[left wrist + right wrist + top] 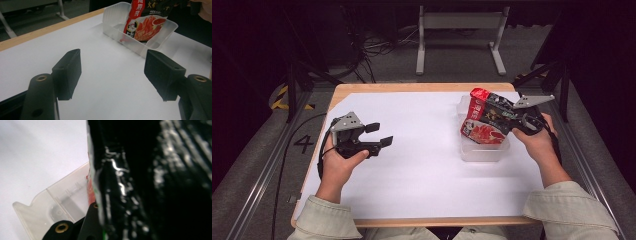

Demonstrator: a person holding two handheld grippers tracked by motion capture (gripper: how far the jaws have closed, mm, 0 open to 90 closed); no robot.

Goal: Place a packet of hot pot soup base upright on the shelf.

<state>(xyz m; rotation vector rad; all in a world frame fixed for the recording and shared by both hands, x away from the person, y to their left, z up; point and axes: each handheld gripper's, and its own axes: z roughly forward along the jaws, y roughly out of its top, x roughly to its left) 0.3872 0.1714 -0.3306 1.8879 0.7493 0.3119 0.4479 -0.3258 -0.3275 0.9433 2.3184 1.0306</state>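
Gripping the red-and-black food packet [488, 121] by its edge, the right gripper [518, 120] has its fingers clamped on it, holding it upright with its lower end inside the clear plastic bin [482, 152], probably to seat it there. The left gripper [379, 134] hovers over the bare white surface [422, 150] well apart from the bin, fingers [67, 73] spread wide and empty, seemingly kept clear of the work.

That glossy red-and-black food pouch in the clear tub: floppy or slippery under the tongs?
Glossy red-and-black food pouch shows creases and glare, so probably floppy and somewhat slick. Right tongs grip its edge; it may sag. Clear plastic tub looks thin and light, so likely slides if nudged.
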